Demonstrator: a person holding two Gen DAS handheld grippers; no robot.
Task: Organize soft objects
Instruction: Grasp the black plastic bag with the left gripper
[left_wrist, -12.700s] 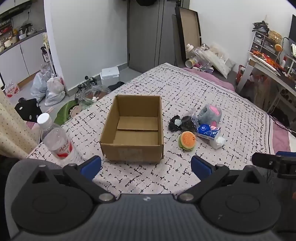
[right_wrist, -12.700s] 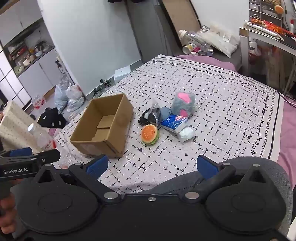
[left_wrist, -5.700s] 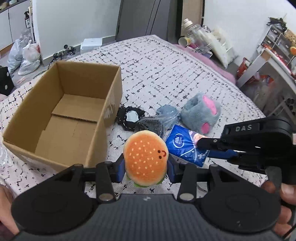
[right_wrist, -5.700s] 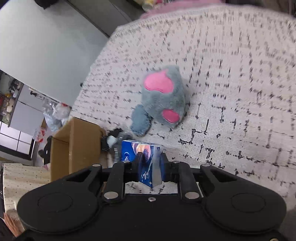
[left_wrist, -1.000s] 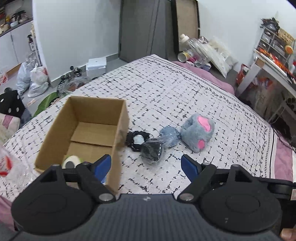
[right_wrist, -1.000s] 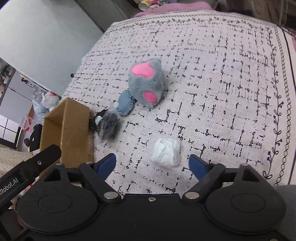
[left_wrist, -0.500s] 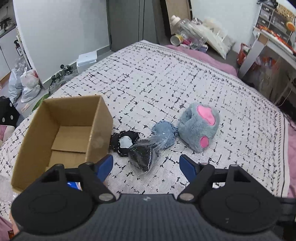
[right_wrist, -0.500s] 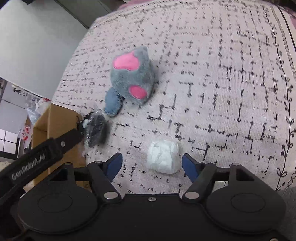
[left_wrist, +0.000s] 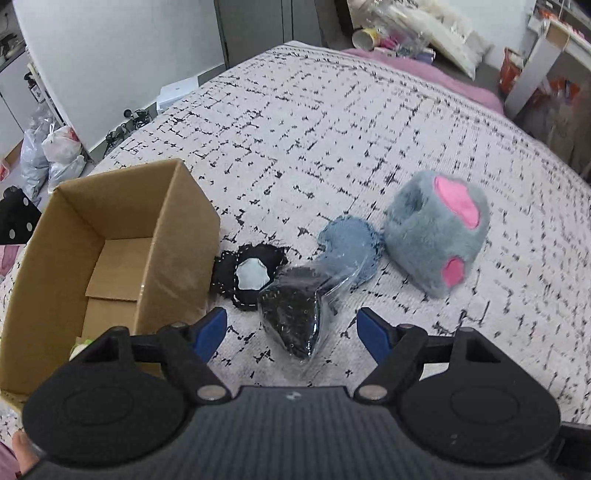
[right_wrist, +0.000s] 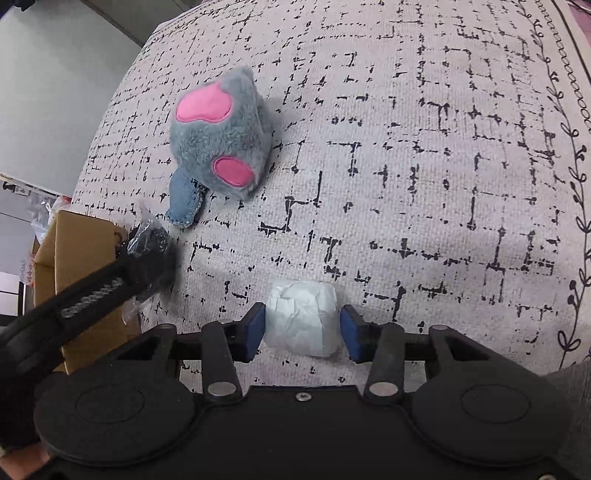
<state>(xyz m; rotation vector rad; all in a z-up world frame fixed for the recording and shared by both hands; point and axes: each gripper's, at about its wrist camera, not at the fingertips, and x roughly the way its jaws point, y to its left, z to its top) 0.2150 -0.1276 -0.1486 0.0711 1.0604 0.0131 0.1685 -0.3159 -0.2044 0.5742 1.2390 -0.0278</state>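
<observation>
My left gripper is open, its blue pads either side of a black item in a clear bag on the bedspread. Beside it lie a black pad with a white centre, a blue fabric piece and a grey plush with pink patches. The cardboard box stands at left. My right gripper is open with its pads closely flanking a white tissue pack; I cannot tell if they touch it. The grey plush lies beyond it.
The bed's patterned cover stretches ahead. The left gripper's arm crosses the right wrist view at left, by the box. Bags lie on the floor at left; clutter sits past the bed.
My left gripper has moved forward and down over the bagged black item. My right gripper has dropped onto the white tissue pack and its pads have narrowed around it.
</observation>
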